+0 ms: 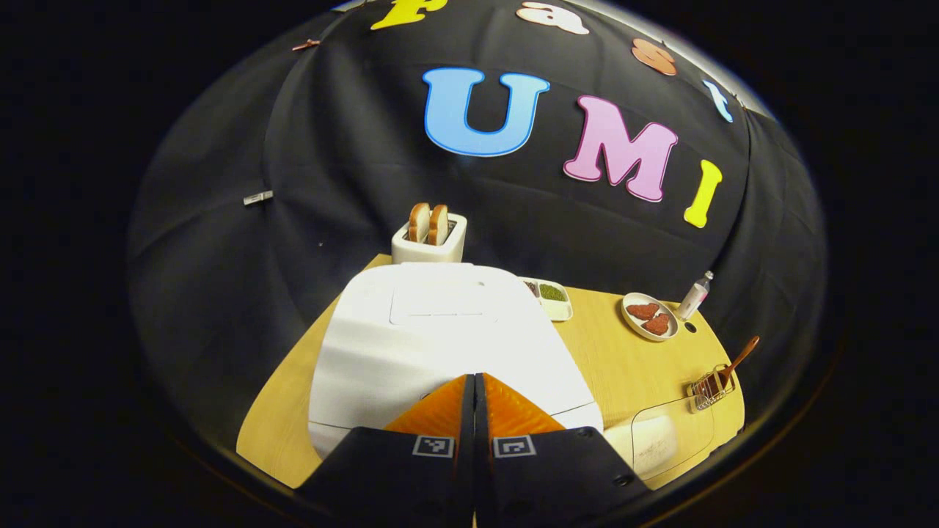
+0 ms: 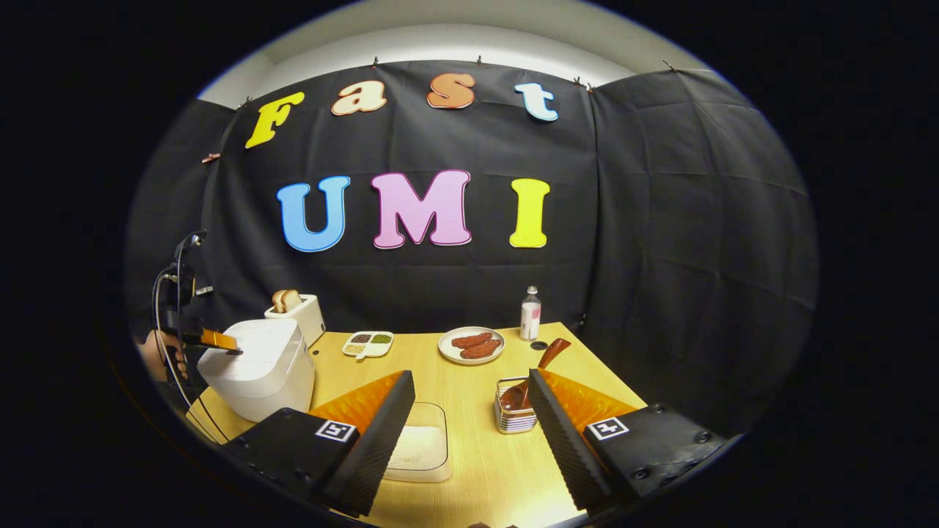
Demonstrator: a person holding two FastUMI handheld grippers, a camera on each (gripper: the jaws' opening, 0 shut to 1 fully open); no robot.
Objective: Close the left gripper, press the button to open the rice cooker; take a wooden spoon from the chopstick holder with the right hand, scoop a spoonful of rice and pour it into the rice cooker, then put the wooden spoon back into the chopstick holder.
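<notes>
The white rice cooker (image 1: 440, 345) stands lid down on the left of the wooden table. My left gripper (image 1: 475, 378) is shut, empty, its tips over the front of the lid. The right gripper view shows that gripper (image 2: 233, 346) touching the rice cooker (image 2: 257, 367) from the left, a hand behind it. My right gripper (image 2: 469, 381) is open above the table. The wire chopstick holder (image 2: 513, 414) with the wooden spoon (image 2: 539, 363) sits just left of its right finger. A clear box of rice (image 2: 422, 444) lies by its left finger.
A toaster (image 2: 297, 312) with bread stands behind the cooker. A divided dish (image 2: 368, 343), a plate of red pieces (image 2: 472, 345) and a small bottle (image 2: 530, 314) line the back of the table (image 2: 477, 469).
</notes>
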